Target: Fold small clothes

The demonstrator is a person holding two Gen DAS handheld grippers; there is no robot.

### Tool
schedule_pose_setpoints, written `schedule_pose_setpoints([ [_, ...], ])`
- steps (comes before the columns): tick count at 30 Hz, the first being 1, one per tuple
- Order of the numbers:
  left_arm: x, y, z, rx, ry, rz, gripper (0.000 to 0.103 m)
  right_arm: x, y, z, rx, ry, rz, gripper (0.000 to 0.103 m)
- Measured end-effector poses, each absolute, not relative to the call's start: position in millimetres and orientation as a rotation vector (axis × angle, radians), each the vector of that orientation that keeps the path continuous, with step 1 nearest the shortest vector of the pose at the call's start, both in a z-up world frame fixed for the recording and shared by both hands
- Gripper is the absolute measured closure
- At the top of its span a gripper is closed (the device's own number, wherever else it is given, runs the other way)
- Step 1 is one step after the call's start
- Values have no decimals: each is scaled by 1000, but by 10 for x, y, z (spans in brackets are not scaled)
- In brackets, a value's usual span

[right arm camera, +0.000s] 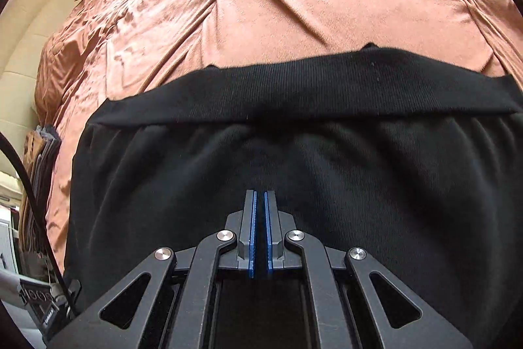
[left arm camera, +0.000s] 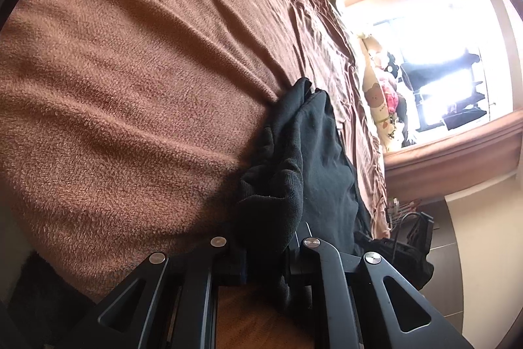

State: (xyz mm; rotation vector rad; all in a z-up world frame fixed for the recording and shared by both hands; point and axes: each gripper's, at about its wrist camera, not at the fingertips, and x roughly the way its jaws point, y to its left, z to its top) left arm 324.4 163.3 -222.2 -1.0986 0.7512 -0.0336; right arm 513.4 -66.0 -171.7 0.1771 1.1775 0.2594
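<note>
Left gripper rolled onto its side, so the scene in its own view lies turned a quarter. Fingers hidden under bunched black cloth, clamped on it, with the fabric spilling out over the linkage between the pivot bolts. Right gripper level and upright, pointing straight ahead just above a flat black garment. Blue-lined pads drawn almost together with only a thin slit between them, nothing caught there.

left tongs pinch a black knit sock beside black shorts on a brown blanket.
</note>
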Motion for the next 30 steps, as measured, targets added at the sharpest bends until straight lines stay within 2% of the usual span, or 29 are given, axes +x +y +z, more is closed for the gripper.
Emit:
schedule_pose_setpoints([
  [19,3556,1201,-1158,-980,637,-308,89,3976,-629,-1873,212,1242,413,102],
  [25,3685,875,-797,-906,633,-404,89,3762,-766,-1873,303,1206,428,102],
  [30,3817,494,-474,-834,639,-490,89,3577,-1209,-1595,401,1052,387,101],
])
